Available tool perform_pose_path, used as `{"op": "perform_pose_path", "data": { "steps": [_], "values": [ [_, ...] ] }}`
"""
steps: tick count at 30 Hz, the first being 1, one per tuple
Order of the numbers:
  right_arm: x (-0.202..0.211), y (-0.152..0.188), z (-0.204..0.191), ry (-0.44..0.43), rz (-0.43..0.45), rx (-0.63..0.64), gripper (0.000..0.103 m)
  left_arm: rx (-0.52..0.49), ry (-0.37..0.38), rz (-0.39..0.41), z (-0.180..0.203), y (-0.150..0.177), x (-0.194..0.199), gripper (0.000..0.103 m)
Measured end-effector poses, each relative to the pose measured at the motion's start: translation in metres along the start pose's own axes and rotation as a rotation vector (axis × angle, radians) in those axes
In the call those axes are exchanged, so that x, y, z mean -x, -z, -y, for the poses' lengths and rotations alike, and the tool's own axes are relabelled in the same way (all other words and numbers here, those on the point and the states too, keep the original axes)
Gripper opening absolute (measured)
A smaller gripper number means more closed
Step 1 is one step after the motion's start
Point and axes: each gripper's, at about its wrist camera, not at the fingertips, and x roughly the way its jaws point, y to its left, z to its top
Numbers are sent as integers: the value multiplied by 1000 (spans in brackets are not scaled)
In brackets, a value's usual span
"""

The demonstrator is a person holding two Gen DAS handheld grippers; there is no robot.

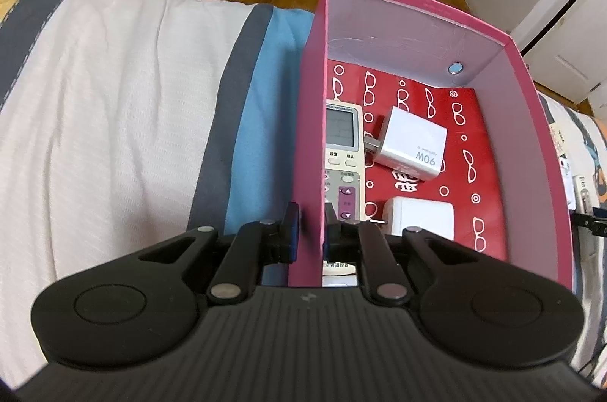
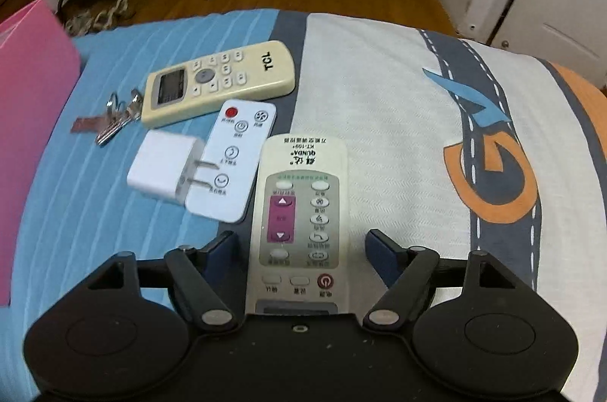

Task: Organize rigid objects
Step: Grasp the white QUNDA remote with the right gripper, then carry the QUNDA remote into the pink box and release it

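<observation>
Pinching the pink box (image 1: pixel 417 22) wall, the left hand-held gripper (image 1: pixel 312 227) clamps it on the bed (image 2: pixel 379 98); the right hand-held gripper (image 2: pixel 301 244) gapes wide, empty, around a remote (image 2: pixel 299 212).

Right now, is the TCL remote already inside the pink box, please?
No, the TCL remote lies on the blue bedding beside the keys.

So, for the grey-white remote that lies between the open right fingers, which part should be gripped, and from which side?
Grip the QUNDA remote across its two long edges, near the purple button block, coming from above along its length. It lies flat on the bedspread and already sits between the open right gripper. Its left edge lies close to the thin white remote, so that finger probably has little room.
</observation>
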Motion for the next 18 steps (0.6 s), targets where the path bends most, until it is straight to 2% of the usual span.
{"op": "perform_pose_path", "data": {
  "steps": [1, 7, 12, 15, 18],
  "values": [
    [4, 0, -3, 7, 3, 11, 58, -1, 1, 1, 1, 0, 0, 11],
    [9, 3, -9, -41, -19, -51, 58, -8, -5, 25, 2, 2, 4, 8],
    [6, 2, -15, -2, -8, -37, 58, -13, -13, 29, 3, 3, 6, 8],
    [14, 4, -22, 25, 23, -23, 58, -22, -19, 35, 3, 4, 8, 7],
    [33, 6, -31, 9, 71, -16, 58, -19, -18, 33, 2, 2, 8, 7]
  ]
}}
